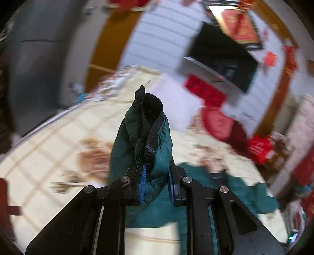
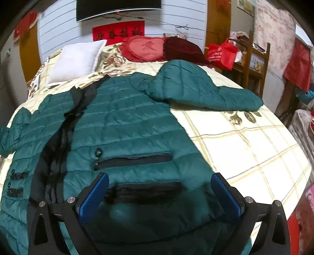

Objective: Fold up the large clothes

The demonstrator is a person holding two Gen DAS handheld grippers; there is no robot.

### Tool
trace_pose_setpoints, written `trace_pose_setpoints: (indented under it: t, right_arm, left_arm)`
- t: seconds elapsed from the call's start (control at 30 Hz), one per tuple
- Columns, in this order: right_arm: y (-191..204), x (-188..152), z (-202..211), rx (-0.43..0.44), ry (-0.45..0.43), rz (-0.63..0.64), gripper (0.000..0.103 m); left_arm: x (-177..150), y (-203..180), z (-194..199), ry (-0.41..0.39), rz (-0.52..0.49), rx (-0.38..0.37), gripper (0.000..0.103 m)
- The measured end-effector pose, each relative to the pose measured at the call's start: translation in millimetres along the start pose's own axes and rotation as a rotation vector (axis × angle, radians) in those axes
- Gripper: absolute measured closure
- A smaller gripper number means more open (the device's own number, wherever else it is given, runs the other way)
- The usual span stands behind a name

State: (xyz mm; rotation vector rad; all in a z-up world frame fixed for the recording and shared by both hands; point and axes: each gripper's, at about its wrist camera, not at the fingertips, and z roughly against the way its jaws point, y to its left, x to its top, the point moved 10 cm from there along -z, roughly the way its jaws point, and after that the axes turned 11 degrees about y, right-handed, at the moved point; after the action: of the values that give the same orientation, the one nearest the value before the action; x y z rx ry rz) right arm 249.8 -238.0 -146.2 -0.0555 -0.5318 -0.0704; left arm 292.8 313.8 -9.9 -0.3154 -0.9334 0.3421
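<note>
A dark green quilted jacket (image 2: 125,125) lies spread on the bed, front up, with a black zipper strip down its left side and one sleeve (image 2: 206,92) stretched to the right. In the left wrist view my left gripper (image 1: 157,184) is shut on a sleeve cuff of the jacket (image 1: 145,133). The cuff stands up between the blue pads, lifted above the bed. My right gripper (image 2: 160,196) hangs open over the jacket's lower hem near a zip pocket (image 2: 133,158), with nothing between its fingers.
The bed has a cream checked bedspread (image 2: 245,141) with flower prints. A white pillow (image 2: 76,60) and red cushions (image 2: 149,48) lie at its head. A red bag (image 2: 221,53) and a wooden shelf (image 2: 255,62) stand at the right. A dark screen (image 2: 117,7) hangs on the wall.
</note>
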Motion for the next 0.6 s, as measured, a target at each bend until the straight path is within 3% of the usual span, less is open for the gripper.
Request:
trace_pose_setpoints:
  t: [0.17, 0.33, 0.5, 0.6]
  right_arm:
    - [-12.6, -2.8, 1.6, 0.001, 0.002, -0.008, 0.000]
    - [-15.0, -4.4, 0.3, 0.032, 0.015, -0.015, 0.000]
    - [-14.4, -4.7, 3.1, 0.032, 0.004, 0.014, 0.000]
    - [-19.4, -5.5, 1.5, 0.048, 0.013, -0.011, 0.000]
  left_arm:
    - [-0.9, -123.2, -18.7, 0.035, -0.088, -0.168, 0.086]
    - [-24.2, -233.9, -63.4, 0.121, -0.195, -0.282, 0.086]
    - [-94.1, -319.7, -128.7, 0.295, -0.235, -0.394, 0.086]
    - [-136.1, -347.0, -167.2, 0.380, -0.249, -0.409, 0.086]
